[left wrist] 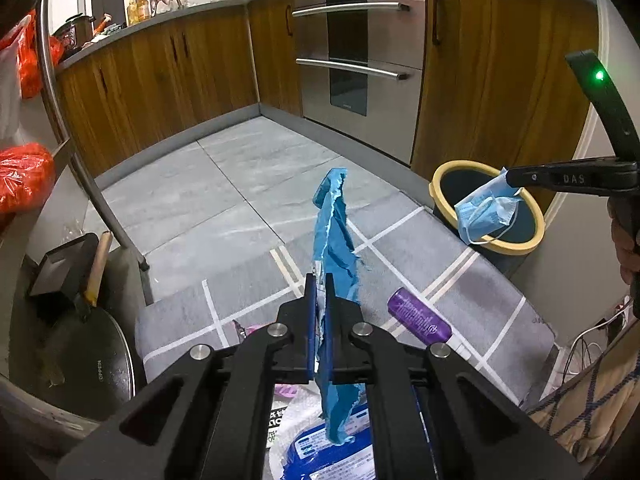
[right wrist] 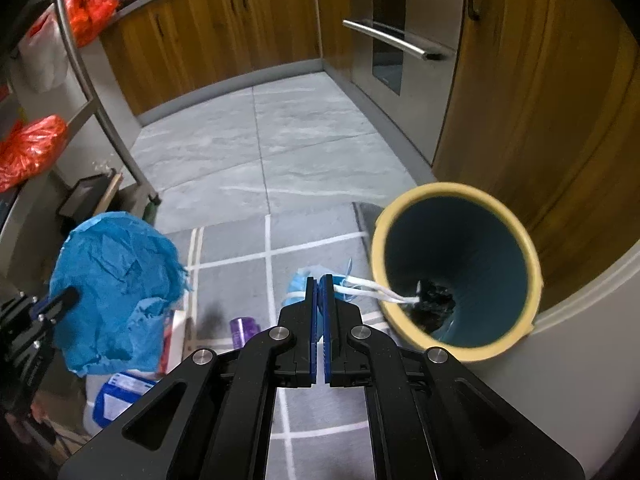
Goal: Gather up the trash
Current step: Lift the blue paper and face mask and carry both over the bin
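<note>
My left gripper (left wrist: 319,280) is shut on a crumpled blue paper (left wrist: 334,236) and holds it above the grey mat; the paper also shows in the right wrist view (right wrist: 116,288). My right gripper (right wrist: 319,280) is shut on a blue face mask (right wrist: 300,284), which also shows in the left wrist view (left wrist: 486,210), and holds it at the rim of the bin (right wrist: 516,224), a dark bin with a yellow rim (left wrist: 440,172). The mask's white ear loops (right wrist: 376,292) trail into the bin. Dark trash (right wrist: 434,300) lies at the bin's bottom.
A purple bottle (left wrist: 420,318) and a blue-and-white packet (left wrist: 320,448) lie on the grey mat (left wrist: 248,292). Wooden cabinets (left wrist: 500,80) and a steel oven (left wrist: 352,48) stand behind the bin. A metal rack (left wrist: 72,120) with orange bags (left wrist: 24,176) and a pan (left wrist: 88,352) is at left.
</note>
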{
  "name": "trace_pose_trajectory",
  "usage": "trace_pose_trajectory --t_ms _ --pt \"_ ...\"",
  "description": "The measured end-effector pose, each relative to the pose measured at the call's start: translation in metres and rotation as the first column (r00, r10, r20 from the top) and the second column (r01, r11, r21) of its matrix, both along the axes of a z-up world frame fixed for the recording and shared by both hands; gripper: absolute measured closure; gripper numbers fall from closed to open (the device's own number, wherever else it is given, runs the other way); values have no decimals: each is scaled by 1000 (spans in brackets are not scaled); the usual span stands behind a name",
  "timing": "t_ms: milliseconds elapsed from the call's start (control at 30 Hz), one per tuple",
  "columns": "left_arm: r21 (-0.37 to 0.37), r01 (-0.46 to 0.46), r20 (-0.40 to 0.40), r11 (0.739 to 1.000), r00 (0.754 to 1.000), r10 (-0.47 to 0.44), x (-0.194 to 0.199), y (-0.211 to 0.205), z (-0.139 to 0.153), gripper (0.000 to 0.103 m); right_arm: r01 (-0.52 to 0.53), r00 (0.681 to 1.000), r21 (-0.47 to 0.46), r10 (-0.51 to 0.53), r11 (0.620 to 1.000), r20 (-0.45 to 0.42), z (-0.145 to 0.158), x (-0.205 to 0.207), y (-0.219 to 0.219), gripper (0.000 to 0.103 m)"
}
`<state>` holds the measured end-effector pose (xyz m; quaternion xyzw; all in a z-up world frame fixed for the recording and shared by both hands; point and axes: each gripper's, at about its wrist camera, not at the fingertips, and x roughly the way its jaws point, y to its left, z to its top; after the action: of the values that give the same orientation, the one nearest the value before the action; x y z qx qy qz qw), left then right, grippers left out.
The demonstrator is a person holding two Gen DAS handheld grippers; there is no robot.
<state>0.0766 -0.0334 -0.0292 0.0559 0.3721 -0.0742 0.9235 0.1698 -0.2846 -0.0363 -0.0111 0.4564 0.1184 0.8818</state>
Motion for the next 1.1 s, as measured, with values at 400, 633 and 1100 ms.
trace_pose_trajectory --t_ms 400,633,1100 --pt "-29 29 82 999 996 -27 -3 -13 23 100 98 993 -10 -97 995 63 11 16 -32 100" --pt "-63 86 103 994 992 -79 10 -41 39 100 248 966 3 -248 969 69 7 40 -69 100" --pt "-173 209 38 962 978 -206 98 -127 31 100 369 929 -32 -368 929 52 -7 72 -114 100"
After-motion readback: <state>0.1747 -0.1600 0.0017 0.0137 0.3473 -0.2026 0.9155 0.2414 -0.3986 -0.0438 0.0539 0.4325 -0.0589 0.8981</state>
